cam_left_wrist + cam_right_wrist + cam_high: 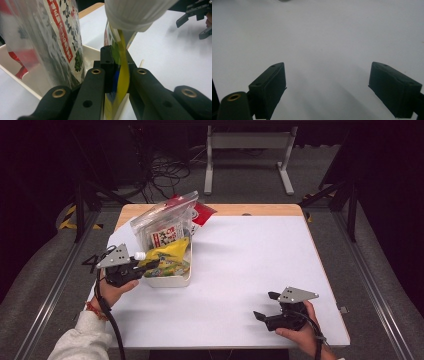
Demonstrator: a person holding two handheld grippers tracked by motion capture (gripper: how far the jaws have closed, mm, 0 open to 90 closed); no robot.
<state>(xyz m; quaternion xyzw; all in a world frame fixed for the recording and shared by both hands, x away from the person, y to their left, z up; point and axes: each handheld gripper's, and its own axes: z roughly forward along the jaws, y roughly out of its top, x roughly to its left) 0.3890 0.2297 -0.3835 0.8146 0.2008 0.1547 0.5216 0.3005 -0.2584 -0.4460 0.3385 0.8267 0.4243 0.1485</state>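
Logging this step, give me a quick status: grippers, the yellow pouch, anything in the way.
Left gripper shut on yellow pouch, over the white bin. Right gripper open, nothing between its jaws, above the table. Clear bags crowd the bin.

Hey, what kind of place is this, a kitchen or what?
Probably a lab or recording studio, not a kitchen: a white-topped table inside a dark metal frame, loose cables on grey carpet, black surroundings.

Clamped between the black left gripper [117, 75] jaws is a yellow pouch [167, 251] with a white ribbed cap [136, 12] — beside it, a clear bag [50, 37] printed red, white, black. White bin [172, 281]; pale table [250, 255].
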